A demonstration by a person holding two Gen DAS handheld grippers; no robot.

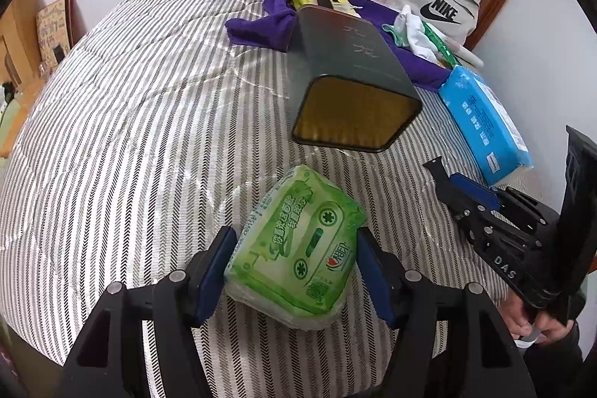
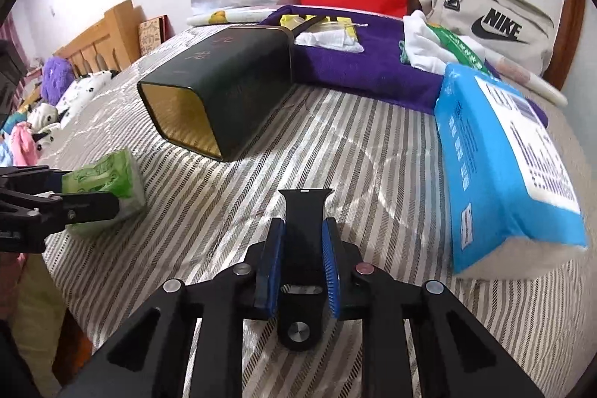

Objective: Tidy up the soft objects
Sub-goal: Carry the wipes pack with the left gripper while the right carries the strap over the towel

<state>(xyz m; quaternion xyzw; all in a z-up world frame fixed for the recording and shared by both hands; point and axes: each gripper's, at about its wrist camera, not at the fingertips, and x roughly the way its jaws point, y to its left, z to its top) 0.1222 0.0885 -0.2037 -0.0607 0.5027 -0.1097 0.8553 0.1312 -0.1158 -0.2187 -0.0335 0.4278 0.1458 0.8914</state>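
1. We hold the left tongs [image 1: 294, 271] around the green pack [image 1: 294, 245]: it sits between the pads, both touching its sides, so gripped; pack rests on the bed [image 1: 130, 137].
2. Right tongs [image 2: 298, 256] are closed on a black strap [image 2: 304, 230]; its free end sticks fwd past the tips.
3. Key relation: the tin [image 1: 354, 92] lies on its side just ahead of the left tongs, slightly right, mouth facing us. Pack's long axis runs roughly fwd, toward that mouth. Left is the nearer hand.
4. Bare bed btw pack and tin mouth; nothing in the way.
5. Blue pack [image 2: 503, 166] lies right of the right tongs; purple towel [image 2: 373, 69] w/ small items sits beyond the tin.
6. Our guess: green pack goes into the tin next.
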